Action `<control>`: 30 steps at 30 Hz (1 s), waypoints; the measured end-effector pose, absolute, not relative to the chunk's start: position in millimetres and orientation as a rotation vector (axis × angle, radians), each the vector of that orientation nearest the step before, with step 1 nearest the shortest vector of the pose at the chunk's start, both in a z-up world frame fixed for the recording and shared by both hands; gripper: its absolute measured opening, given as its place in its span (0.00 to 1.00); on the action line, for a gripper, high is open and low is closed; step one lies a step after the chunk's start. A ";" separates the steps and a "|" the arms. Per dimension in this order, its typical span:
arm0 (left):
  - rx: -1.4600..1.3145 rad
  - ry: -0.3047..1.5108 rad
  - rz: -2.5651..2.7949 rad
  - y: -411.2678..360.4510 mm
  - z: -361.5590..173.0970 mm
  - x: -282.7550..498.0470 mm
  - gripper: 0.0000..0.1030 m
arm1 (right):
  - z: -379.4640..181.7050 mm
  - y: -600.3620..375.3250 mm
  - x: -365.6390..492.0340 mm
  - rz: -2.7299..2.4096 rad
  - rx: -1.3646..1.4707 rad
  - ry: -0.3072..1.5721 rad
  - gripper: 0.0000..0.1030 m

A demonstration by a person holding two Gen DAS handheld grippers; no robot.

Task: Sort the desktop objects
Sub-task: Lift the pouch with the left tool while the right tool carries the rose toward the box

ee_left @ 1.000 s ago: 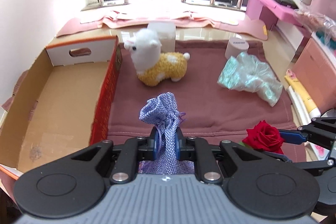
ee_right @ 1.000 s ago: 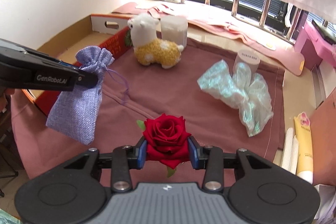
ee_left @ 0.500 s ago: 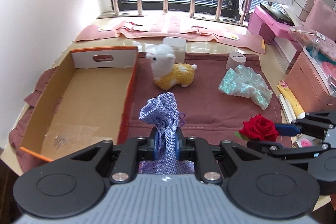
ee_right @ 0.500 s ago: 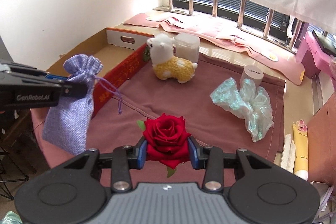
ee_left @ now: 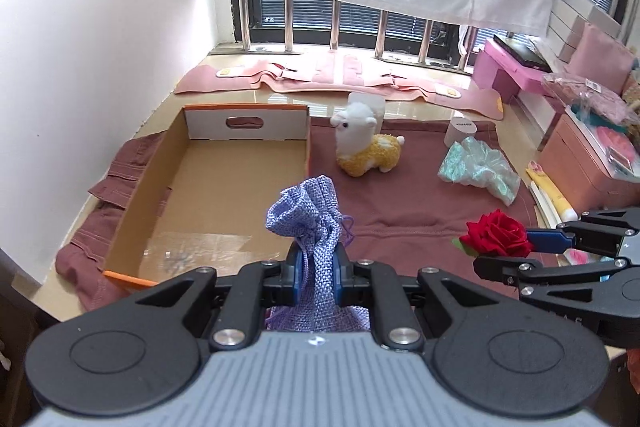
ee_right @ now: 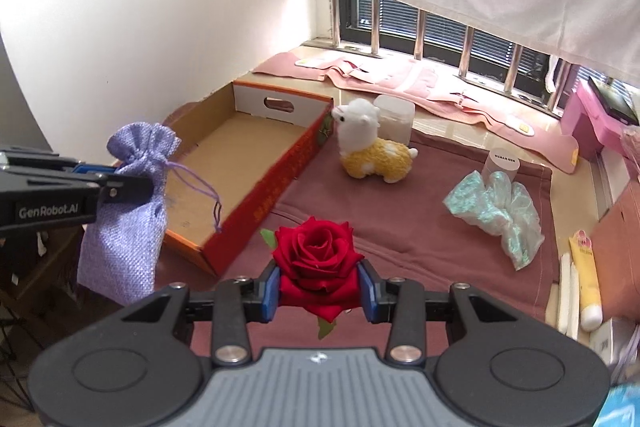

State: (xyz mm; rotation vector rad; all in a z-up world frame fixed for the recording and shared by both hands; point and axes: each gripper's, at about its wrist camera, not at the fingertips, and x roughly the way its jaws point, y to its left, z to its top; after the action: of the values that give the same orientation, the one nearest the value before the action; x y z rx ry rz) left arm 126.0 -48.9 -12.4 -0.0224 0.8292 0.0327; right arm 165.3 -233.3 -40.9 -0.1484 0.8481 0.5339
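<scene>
Cardboard box [ee_left: 224, 187]: open, far left on the surface.
Left gripper [ee_left: 318, 277]: jaws clamped on the neck of the purple pouch [ee_left: 310, 215], held in the air near the box's front end.
Plush alpaca [ee_left: 362, 147]: standing on the maroon cloth [ee_left: 400, 203] just right of the box.
Right gripper [ee_right: 319, 287]: jaws closed on the red rose [ee_right: 316, 255], held above the cloth.

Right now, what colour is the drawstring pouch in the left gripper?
Lilac pouch, woven texture; clearest in the right wrist view.
</scene>
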 end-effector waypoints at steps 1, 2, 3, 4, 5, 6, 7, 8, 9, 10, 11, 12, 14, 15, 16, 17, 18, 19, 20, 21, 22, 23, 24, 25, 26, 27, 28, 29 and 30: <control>-0.017 0.830 0.026 -41.2 -10.4 121.7 0.14 | -39.4 -226.0 160.8 0.527 -0.142 0.847 0.37; -0.011 0.830 0.019 -33.4 -8.4 117.3 0.14 | -37.8 -218.7 156.2 0.519 -0.135 0.845 0.37; -0.004 0.828 0.014 -24.8 -6.0 113.6 0.14 | -36.3 -211.4 151.7 0.512 -0.128 0.843 0.37; 0.001 0.826 0.010 -16.0 -3.8 109.9 0.14 | -34.8 -204.1 147.1 0.504 -0.121 0.842 0.37; 0.006 0.824 0.007 -7.1 -1.6 106.2 0.14 | -33.2 -196.9 142.6 0.497 -0.114 0.840 0.37; 0.008 0.822 0.003 1.3 0.4 103.1 0.14 | -31.7 -189.6 138.1 0.490 -0.107 0.838 0.37; 0.012 0.821 0.000 9.6 2.3 100.2 0.14 | -30.1 -182.3 133.5 0.482 -0.100 0.837 0.37; 0.017 0.820 -0.003 17.9 4.2 97.4 0.14 | -28.6 -175.0 129.0 0.475 -0.093 0.835 0.37; 0.021 0.817 -0.006 26.1 5.9 94.6 0.14 | -27.1 -167.7 124.4 0.468 -0.087 0.833 0.37; 0.025 0.815 -0.009 34.3 7.4 91.7 0.14 | -25.5 -160.4 119.9 0.460 -0.080 0.831 0.37; 0.030 0.813 -0.012 42.0 8.7 89.1 0.14 | -24.0 -153.1 115.4 0.453 -0.073 0.830 0.37; 0.034 0.812 -0.014 49.7 10.0 86.5 0.14 | -22.6 -145.9 111.1 0.446 -0.066 0.828 0.37; 0.040 0.811 -0.025 62.7 11.7 82.2 0.14 | -21.0 -131.6 105.5 0.434 -0.056 0.826 0.37; 0.042 0.812 -0.030 69.1 12.5 80.0 0.14 | -20.2 -124.8 102.8 0.428 -0.053 0.826 0.37; 0.046 0.811 -0.038 74.8 13.4 77.9 0.14 | -19.4 -118.1 100.0 0.423 -0.050 0.827 0.37; 0.049 0.812 -0.046 80.2 14.1 75.8 0.14 | -18.4 -111.4 97.1 0.416 -0.048 0.826 0.37; 0.050 0.812 -0.054 85.1 14.8 74.1 0.14 | -17.3 -105.8 94.5 0.409 -0.048 0.825 0.37; 0.052 0.813 -0.059 89.1 14.9 72.9 0.14 | -16.2 -100.6 92.1 0.405 -0.049 0.823 0.37; 0.053 0.813 -0.065 93.1 15.0 71.8 0.14 | -15.1 -95.3 89.6 0.400 -0.050 0.821 0.37; 0.054 0.813 -0.070 97.0 15.0 70.7 0.14 | -14.0 -90.2 87.3 0.396 -0.051 0.820 0.37; 0.050 0.814 -0.073 100.6 15.1 70.5 0.14 | -12.9 -86.1 86.1 0.395 -0.052 0.823 0.37; 0.047 0.815 -0.076 104.1 15.2 70.4 0.14 | -11.9 -82.0 85.0 0.394 -0.053 0.826 0.37; 0.043 0.816 -0.079 106.6 15.1 70.4 0.14 | -11.1 -78.6 84.7 0.394 -0.055 0.828 0.37; 0.040 0.818 -0.079 108.5 14.4 71.2 0.14 | -10.1 -75.9 84.9 0.394 -0.060 0.827 0.37; 0.037 0.820 -0.079 110.2 13.6 72.2 0.14 | -9.1 -73.4 85.2 0.394 -0.065 0.827 0.37; 0.034 0.823 -0.080 111.9 12.8 73.1 0.14 | -8.2 -71.7 86.4 0.394 -0.068 0.827 0.37; 0.031 0.825 -0.080 113.6 12.0 74.0 0.14 | -7.2 -70.1 87.7 0.394 -0.070 0.826 0.37; 0.028 0.828 -0.078 114.5 11.1 75.7 0.14 | -6.5 -69.1 89.7 0.395 -0.071 0.825 0.37; 0.024 0.832 -0.076 115.3 10.1 77.5 0.14 | -5.8 -68.3 91.8 0.395 -0.072 0.825 0.37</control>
State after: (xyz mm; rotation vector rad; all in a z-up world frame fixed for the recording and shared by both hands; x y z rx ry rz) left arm 77.5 115.3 10.1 0.0245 0.8318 -0.0760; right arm 91.8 -68.3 -5.8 -0.0722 0.8249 0.3949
